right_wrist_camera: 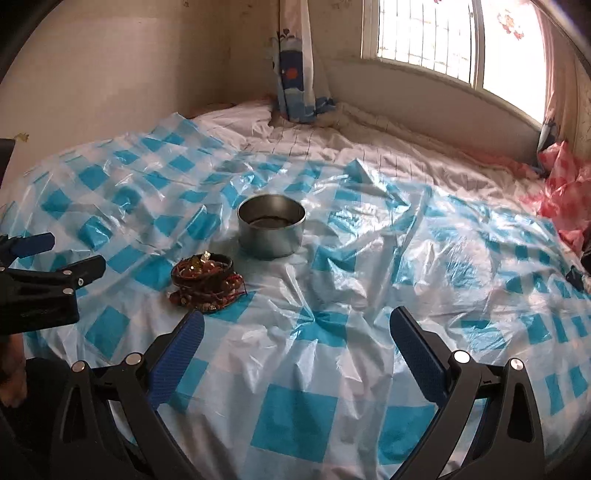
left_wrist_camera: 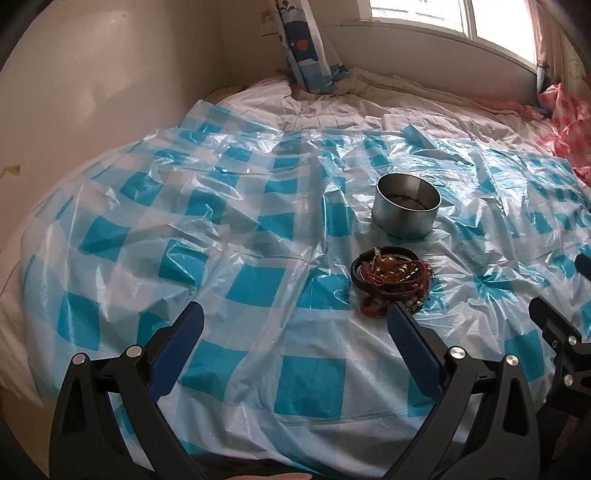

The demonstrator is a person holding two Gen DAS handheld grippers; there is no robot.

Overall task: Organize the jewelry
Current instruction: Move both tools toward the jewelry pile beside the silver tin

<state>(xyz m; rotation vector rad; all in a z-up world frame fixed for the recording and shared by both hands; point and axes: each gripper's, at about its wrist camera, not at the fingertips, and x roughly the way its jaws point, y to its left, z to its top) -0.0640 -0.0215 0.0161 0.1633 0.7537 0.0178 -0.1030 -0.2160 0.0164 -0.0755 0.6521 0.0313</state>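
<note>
A pile of jewelry, bracelets and cords in black, red and amber, lies on the blue-checked plastic sheet. Just behind it stands a round metal tin, open at the top, with something dark at its bottom. My left gripper is open, its right fingertip just in front of the pile. My right gripper is open too, with the pile ahead of its left fingertip. Nothing sits between either pair of fingers. The left gripper shows at the left edge of the right wrist view.
The sheet covers a bed with white bedding. A patterned curtain hangs at the far corner below a window. Pink plastic is crumpled at the far right. A wall runs along the left.
</note>
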